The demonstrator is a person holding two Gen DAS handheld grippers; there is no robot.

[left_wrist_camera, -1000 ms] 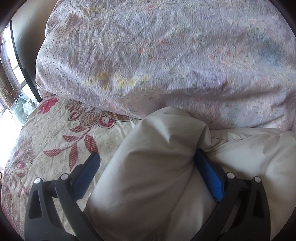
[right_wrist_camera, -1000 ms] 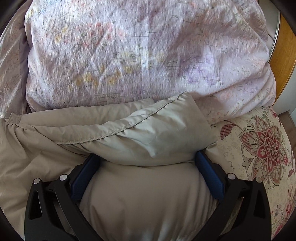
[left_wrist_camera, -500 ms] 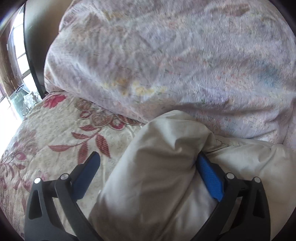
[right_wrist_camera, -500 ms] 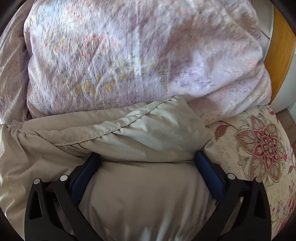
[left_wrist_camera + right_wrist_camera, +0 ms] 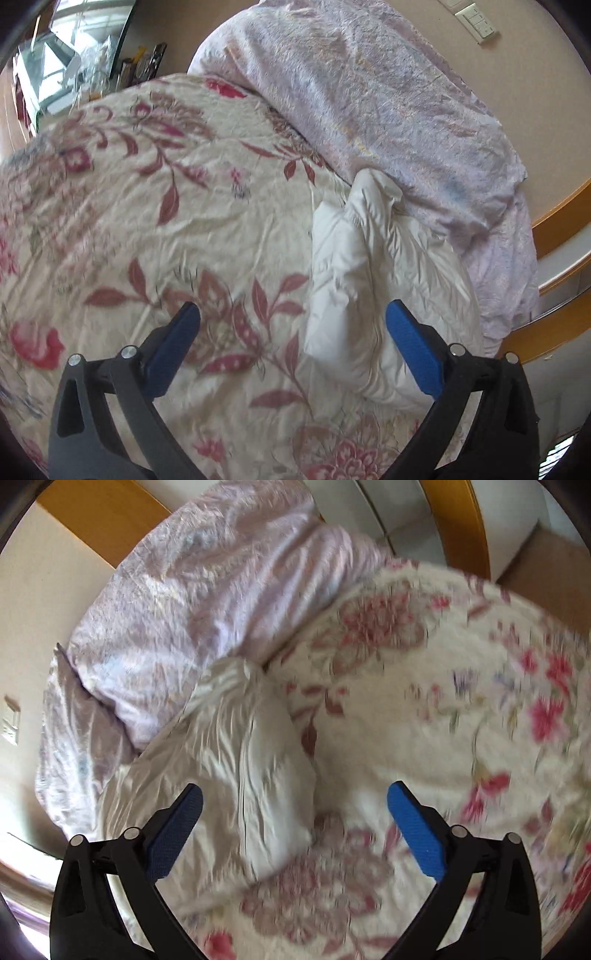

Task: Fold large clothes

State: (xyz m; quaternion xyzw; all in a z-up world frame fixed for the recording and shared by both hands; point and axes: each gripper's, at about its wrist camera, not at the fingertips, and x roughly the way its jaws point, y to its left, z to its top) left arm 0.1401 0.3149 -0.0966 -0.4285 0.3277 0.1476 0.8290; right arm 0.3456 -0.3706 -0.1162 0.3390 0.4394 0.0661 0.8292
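A folded cream padded garment (image 5: 365,291) lies on the floral bedspread (image 5: 147,229), against a lilac quilt (image 5: 388,110). My left gripper (image 5: 291,343) is open and empty, raised above the bed with the garment under its right finger. In the right wrist view the same garment (image 5: 243,760) lies below, left of centre. My right gripper (image 5: 295,823) is open and empty above it, its fingers apart from the cloth.
The lilac quilt (image 5: 192,602) is bunched along the wall at the bed's head. A wooden bed frame (image 5: 561,221) curves at the right. A window and cluttered sill (image 5: 74,55) are at the far left. A wall switch (image 5: 476,22) is above.
Both grippers, which straddled the garment against the quilt, have pulled back and up off it. The garment now lies free on the bedspread and far more of the bed shows.
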